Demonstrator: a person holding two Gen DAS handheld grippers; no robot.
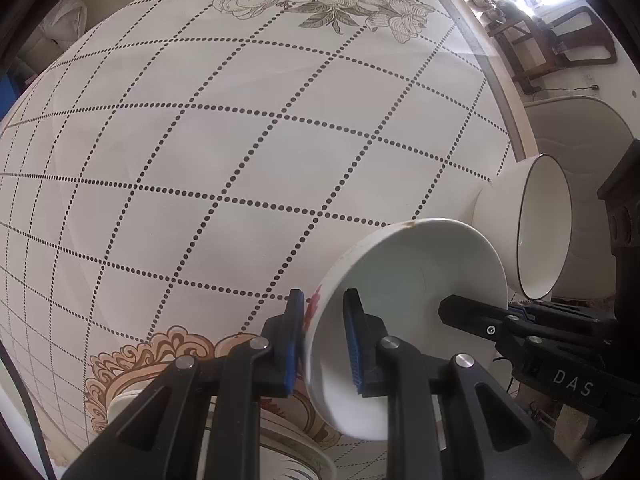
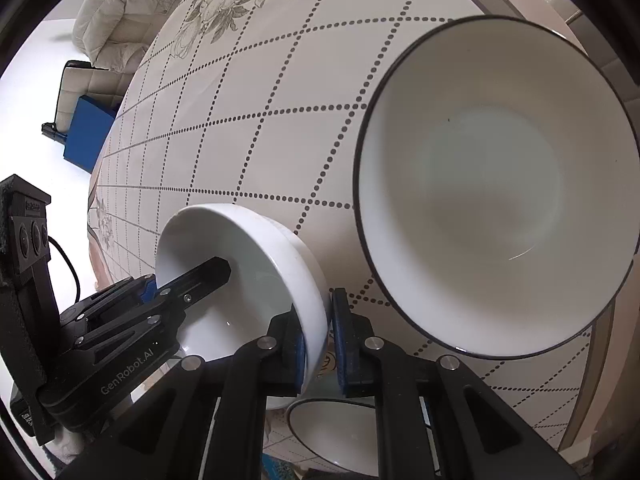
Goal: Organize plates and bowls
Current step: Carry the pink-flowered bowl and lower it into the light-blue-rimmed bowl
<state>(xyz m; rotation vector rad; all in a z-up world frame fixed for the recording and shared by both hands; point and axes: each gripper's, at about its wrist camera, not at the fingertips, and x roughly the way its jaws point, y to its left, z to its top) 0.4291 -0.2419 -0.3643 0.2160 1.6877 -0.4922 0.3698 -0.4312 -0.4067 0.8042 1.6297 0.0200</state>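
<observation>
Nearest your lens, the left gripper (image 1: 322,344) has its blue pads clamped on the wall of the small white bowl (image 1: 404,300), one finger outside by the red flower print and one inside the cavity. In the right wrist view the right gripper (image 2: 318,344) pinches the opposite side of that same bowl's rim, so you hold one bowl from two sides, lifted and tipped above the tablecloth (image 1: 240,160). That shared grip is the main hazard: if your hands drift apart or twist against each other, the glazed rim can slide out from a pad, or you lever the wall hard enough to chip it; let one hand go only while the other is square on the rim. Each grip bites near the edge only, and the bowl is tilted, so a slip would probably drop it onto the dishes just below, where a black-rimmed dish (image 2: 340,432) sits under your right fingers and patterned plates (image 1: 280,440) lie under your left. The large black-rimmed bowl (image 2: 492,184) stands just beside the small one on its right, seemingly close enough to be knocked by a sideways swing. The small bowl itself is plain glossy white inside, empty, with a brownish mark on its upper rim and red decoration on the outside. The big bowl is white, empty too.
</observation>
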